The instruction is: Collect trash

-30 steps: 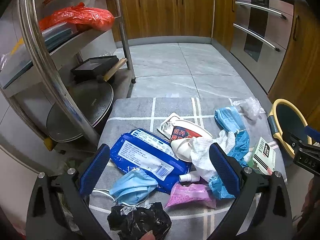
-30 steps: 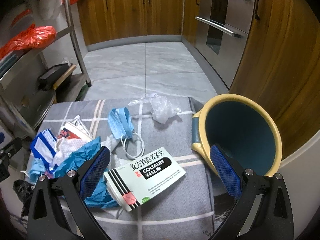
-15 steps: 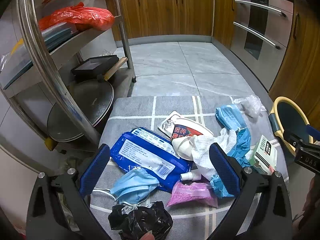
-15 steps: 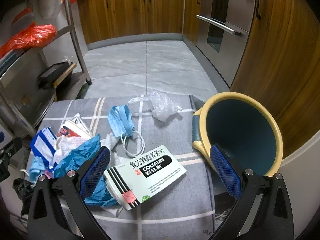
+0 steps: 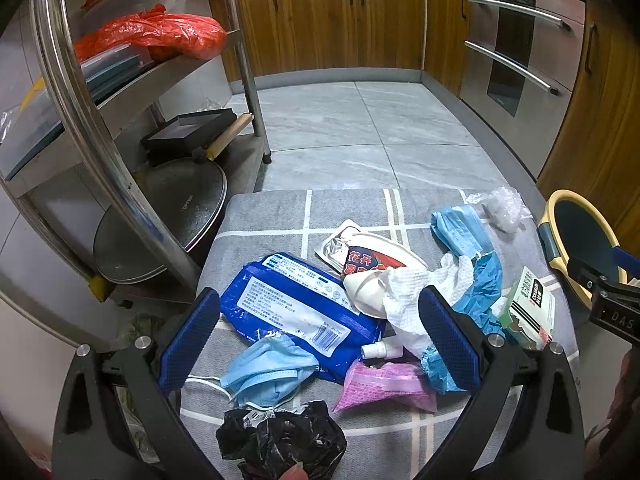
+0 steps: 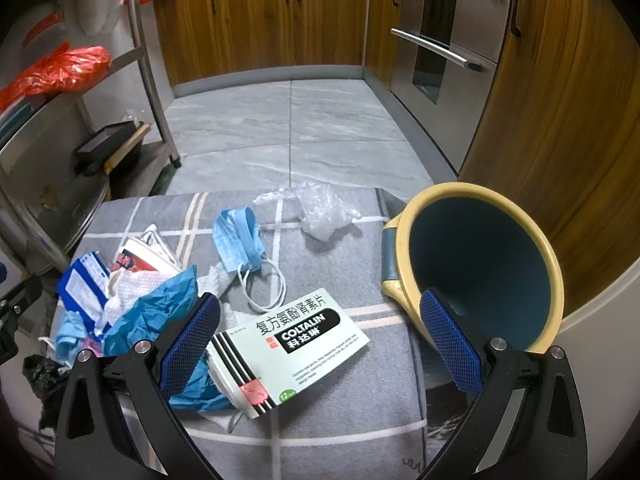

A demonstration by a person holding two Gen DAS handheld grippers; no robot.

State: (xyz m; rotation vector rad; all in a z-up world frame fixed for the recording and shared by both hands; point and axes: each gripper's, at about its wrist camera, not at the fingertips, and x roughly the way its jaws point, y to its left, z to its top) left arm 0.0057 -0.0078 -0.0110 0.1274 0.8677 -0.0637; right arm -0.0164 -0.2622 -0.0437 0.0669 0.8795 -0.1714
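Note:
Trash lies on a grey checked cloth [image 5: 272, 216]: a blue wipes pack [image 5: 296, 308], a light blue mask [image 5: 268, 368], a pink packet [image 5: 384, 384], a black bag [image 5: 280, 440] and white tissue [image 5: 416, 292]. My left gripper [image 5: 318, 340] is open above the pack and mask. My right gripper [image 6: 320, 340] is open over a white Coltalin box [image 6: 292, 344], beside a blue crumpled glove [image 6: 160, 312]. A second mask [image 6: 238, 240] and clear plastic [image 6: 324, 208] lie farther off. A yellow-rimmed teal bin [image 6: 480, 264] stands at the right edge.
A steel rack [image 5: 100, 128] with pans and red bags stands at the left. Wooden cabinets [image 6: 272, 20] and an oven [image 6: 440, 40] line the back and right. Grey tiled floor [image 5: 360, 132] lies beyond the cloth.
Both views have drifted slightly; the grippers stay open and nothing on the cloth has moved.

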